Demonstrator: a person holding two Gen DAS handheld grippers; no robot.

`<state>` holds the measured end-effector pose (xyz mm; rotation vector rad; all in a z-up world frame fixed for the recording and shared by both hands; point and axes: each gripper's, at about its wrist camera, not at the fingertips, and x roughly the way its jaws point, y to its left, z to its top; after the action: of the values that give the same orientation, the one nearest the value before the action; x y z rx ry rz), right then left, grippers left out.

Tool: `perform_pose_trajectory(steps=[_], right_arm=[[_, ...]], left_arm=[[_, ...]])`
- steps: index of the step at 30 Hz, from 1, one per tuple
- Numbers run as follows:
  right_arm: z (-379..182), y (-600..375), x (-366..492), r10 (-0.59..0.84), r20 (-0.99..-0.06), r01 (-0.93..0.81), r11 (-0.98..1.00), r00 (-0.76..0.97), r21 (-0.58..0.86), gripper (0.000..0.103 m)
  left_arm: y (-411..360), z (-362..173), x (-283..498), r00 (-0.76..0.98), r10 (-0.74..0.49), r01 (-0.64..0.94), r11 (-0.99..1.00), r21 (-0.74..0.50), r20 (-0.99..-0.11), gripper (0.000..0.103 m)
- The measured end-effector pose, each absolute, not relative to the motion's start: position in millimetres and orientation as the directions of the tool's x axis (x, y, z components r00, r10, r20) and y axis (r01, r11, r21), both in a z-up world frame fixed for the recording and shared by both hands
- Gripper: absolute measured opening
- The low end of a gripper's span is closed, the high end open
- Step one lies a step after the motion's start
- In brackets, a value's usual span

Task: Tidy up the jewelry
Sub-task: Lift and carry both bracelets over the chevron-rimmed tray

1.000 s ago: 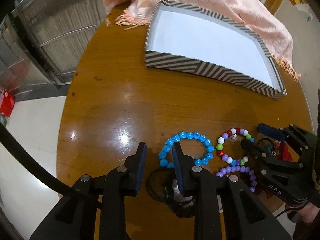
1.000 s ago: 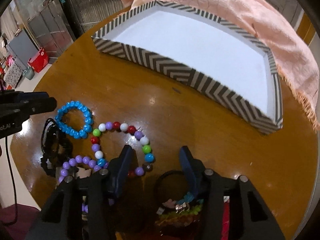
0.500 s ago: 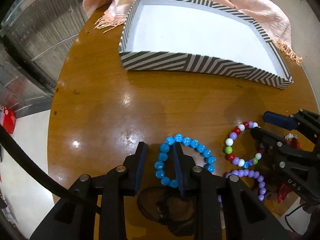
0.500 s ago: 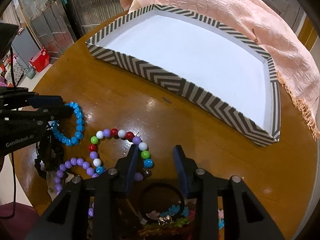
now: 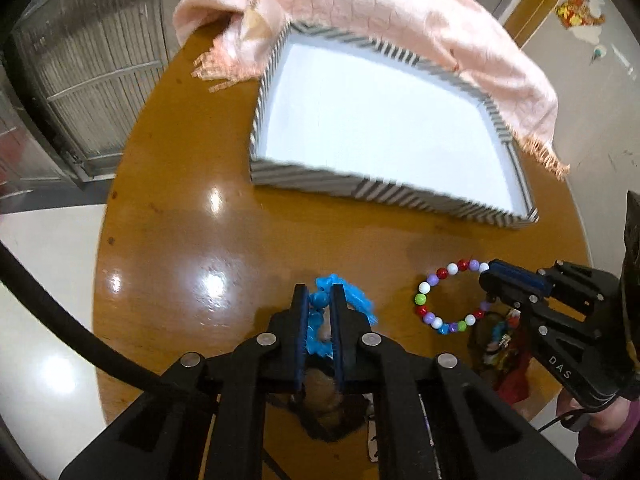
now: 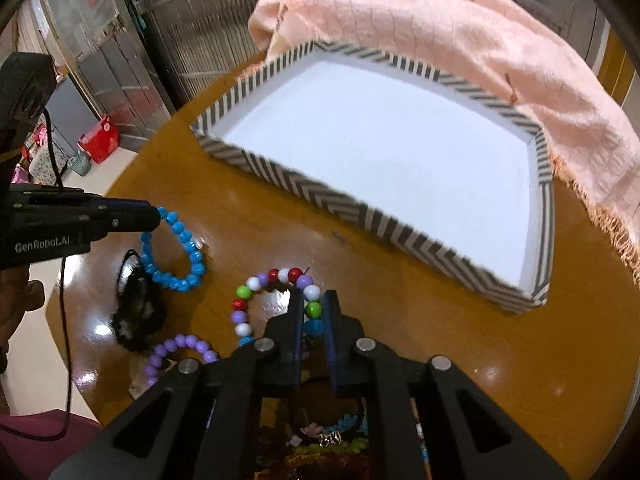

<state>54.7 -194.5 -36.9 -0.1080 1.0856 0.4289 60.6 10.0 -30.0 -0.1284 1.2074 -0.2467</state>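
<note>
My left gripper [image 5: 320, 300] is shut on the blue bead bracelet [image 5: 320, 322], lifted off the round wooden table; the bracelet also shows hanging from the left fingers in the right wrist view [image 6: 176, 252]. My right gripper [image 6: 312, 304] is shut on the multicoloured bead bracelet [image 6: 260, 292], which also shows in the left wrist view [image 5: 436, 308]. The zigzag-striped tray [image 5: 360, 190] with a white floor lies beyond both grippers and holds nothing; it also shows in the right wrist view [image 6: 320, 196].
A purple bead bracelet [image 6: 176, 350] and a black hair tie pile [image 6: 136, 312] lie on the table at the near left. More mixed jewelry [image 6: 328, 436] lies under my right gripper. A pink fringed cloth [image 6: 460, 40] drapes behind the tray.
Both grippers closed on their bracelets and rose. The left took the blue bracelet, the right took the multicoloured one. The views now look further over the tray.
</note>
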Motion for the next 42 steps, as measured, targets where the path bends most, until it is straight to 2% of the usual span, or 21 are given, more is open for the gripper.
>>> perform_pose_trajectory(steps=[9, 14, 16, 21, 24, 25, 28, 34, 37, 39, 42], right_arm=[[-7.3, -198.9, 62.7, 0.303, -0.846, -0.39, 0.912, 0.438, 0.125, 0.01], [-4.2, -197.6, 62.8, 0.309, -0.84, -0.387, 0.913, 0.446, 0.13, 0.01], [-4.3, -197.8, 63.0, 0.315, -0.839, -0.386, 0.912, 0.443, 0.138, 0.01], [0.4, -197.3, 59.3, 0.321, -0.832, -0.386, 0.912, 0.454, 0.141, 0.01], [4.6, -197.4, 58.6, 0.326, -0.825, -0.385, 0.911, 0.461, 0.145, 0.01], [6.5, -197.3, 57.9, 0.329, -0.822, -0.386, 0.911, 0.465, 0.147, 0.01], [8.8, -197.2, 59.3, 0.337, -0.816, -0.385, 0.91, 0.47, 0.154, 0.01], [20.0, -198.4, 58.2, 0.354, -0.795, -0.386, 0.907, 0.493, 0.165, 0.01], [22.2, -197.3, 58.9, 0.363, -0.792, -0.389, 0.905, 0.492, 0.172, 0.01], [26.0, -196.6, 57.6, 0.367, -0.786, -0.396, 0.902, 0.498, 0.17, 0.01], [27.9, -197.1, 57.6, 0.371, -0.782, -0.396, 0.902, 0.5, 0.174, 0.01]], left_arm=[[18.7, -5.6, 63.4, 0.369, -0.305, 0.099, 0.952, -0.289, -0.878, 0.01], [27.5, 6.5, 71.3, 0.38, -0.399, 0.064, 0.911, -0.406, -0.835, 0.01], [26.5, 9.8, 74.2, 0.385, -0.384, 0.059, 0.918, -0.393, -0.839, 0.01], [33.0, 23.9, 75.5, 0.4, -0.427, 0.046, 0.893, -0.448, -0.811, 0.01], [37.9, 37.3, 73.2, 0.395, -0.501, 0.022, 0.843, -0.538, -0.77, 0.01], [35.7, 48.3, 70.5, 0.422, -0.496, 0.05, 0.848, -0.527, -0.759, 0.01], [27.6, 57.0, 75.6, 0.452, -0.385, 0.056, 0.913, -0.405, -0.805, 0.01], [32.5, 71.8, 73.1, 0.469, -0.449, 0.066, 0.877, -0.476, -0.761, 0.01], [25.6, 71.0, 77.5, 0.466, -0.356, 0.056, 0.926, -0.374, -0.81, 0.009], [28.2, 80.6, 72.7, 0.469, -0.412, 0.084, 0.902, -0.424, -0.781, 0.009], [21.9, 86.9, 72.9, 0.524, -0.305, 0.09, 0.948, -0.304, -0.796, 0.009]])
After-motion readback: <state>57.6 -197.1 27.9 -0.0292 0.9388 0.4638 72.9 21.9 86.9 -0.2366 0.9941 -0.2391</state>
